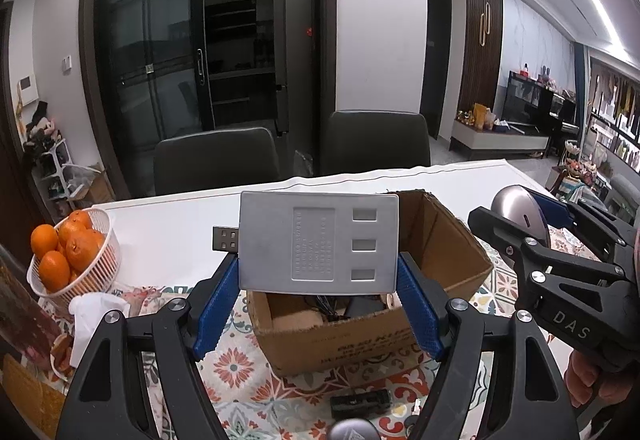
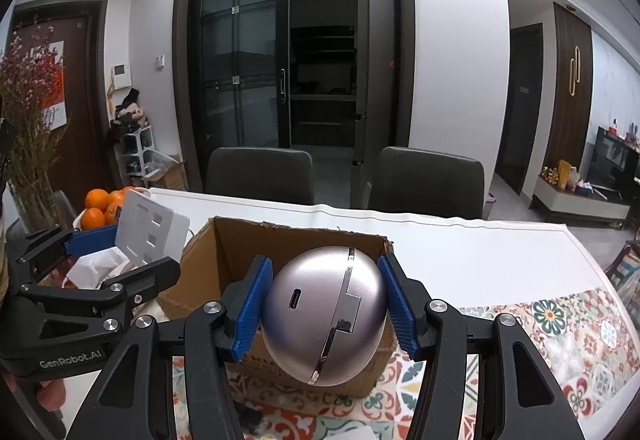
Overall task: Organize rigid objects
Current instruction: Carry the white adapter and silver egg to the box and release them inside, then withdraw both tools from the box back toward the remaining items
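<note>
My left gripper [image 1: 318,272] is shut on a flat grey charger [image 1: 318,242] with a USB plug at its left end. It holds the charger upright over the open cardboard box [image 1: 440,240]. The box holds dark cables and other items. My right gripper [image 2: 325,296] is shut on a silver egg-shaped case [image 2: 326,314], held above the near side of the box [image 2: 224,252]. The right gripper also shows in the left wrist view [image 1: 532,212], to the right of the box. The left gripper with the charger shows in the right wrist view [image 2: 132,244], left of the box.
A white basket of oranges [image 1: 68,252] stands left of the box, with crumpled tissue [image 1: 90,310] beside it. A small black device [image 1: 360,402] lies on the patterned cloth [image 1: 236,364] in front of the box. Two dark chairs [image 1: 216,160] stand behind the white table [image 1: 168,224].
</note>
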